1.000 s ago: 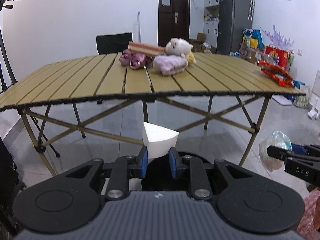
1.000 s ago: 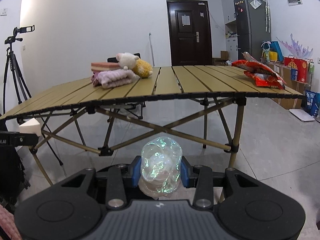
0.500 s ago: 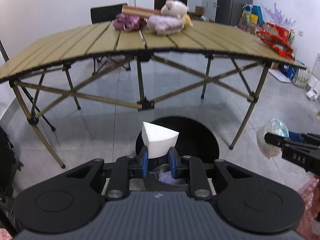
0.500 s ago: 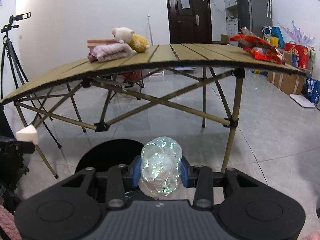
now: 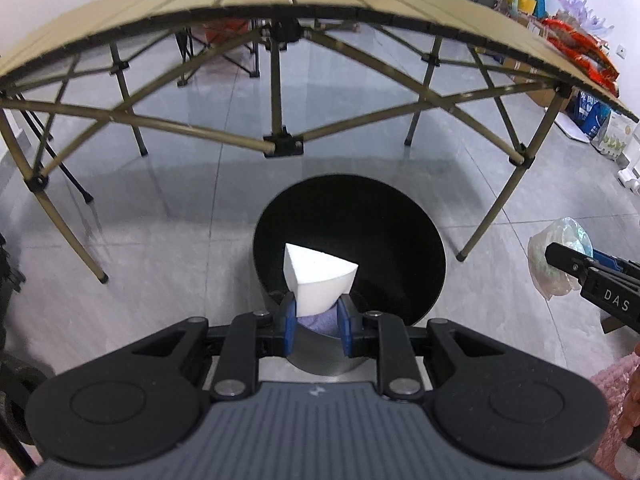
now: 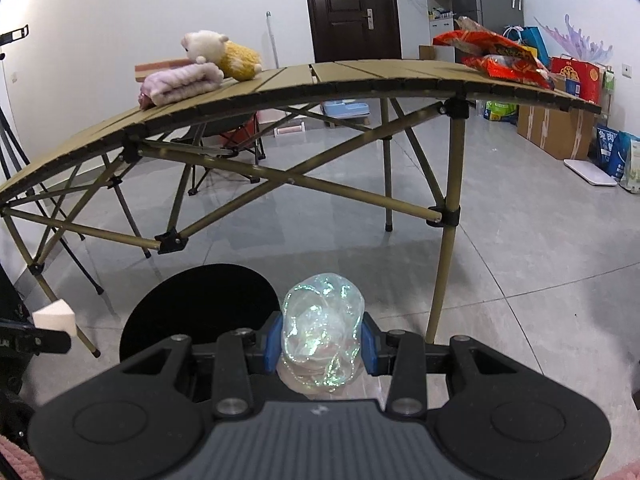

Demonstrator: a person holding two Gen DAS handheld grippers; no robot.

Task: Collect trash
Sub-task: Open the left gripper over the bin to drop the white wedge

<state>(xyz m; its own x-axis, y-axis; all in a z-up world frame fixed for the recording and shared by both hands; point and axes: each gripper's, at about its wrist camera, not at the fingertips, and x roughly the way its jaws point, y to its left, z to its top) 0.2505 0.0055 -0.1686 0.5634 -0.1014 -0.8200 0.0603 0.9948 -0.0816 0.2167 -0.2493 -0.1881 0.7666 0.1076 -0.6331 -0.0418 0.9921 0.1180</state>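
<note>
My left gripper [image 5: 317, 320] is shut on a white foam wedge [image 5: 319, 279], held right above the near rim of a round black trash bin [image 5: 384, 232] on the floor. Something purple [image 5: 318, 323] lies inside the bin under the wedge. My right gripper [image 6: 320, 345] is shut on a crumpled iridescent plastic wrapper [image 6: 322, 338], just right of the bin [image 6: 192, 308]. The left wrist view shows that wrapper [image 5: 558, 258] at the right edge, off to the side of the bin. The foam wedge [image 6: 54, 315] shows at the left of the right wrist view.
A folding slatted table [image 6: 360, 74] stands beyond the bin, its crossed legs [image 5: 280, 146] close behind. On it lie red snack bags [image 6: 496, 58], a folded purple cloth [image 6: 180, 86] and a plush toy [image 6: 220, 54]. Boxes and bags [image 6: 560, 128] line the right wall. A tripod leg [image 6: 8, 136] is left.
Both grippers have sunk and tipped downward, from level with the tabletop to below it. The bin has come fully into view under the foam wedge. Both grips are unchanged.
</note>
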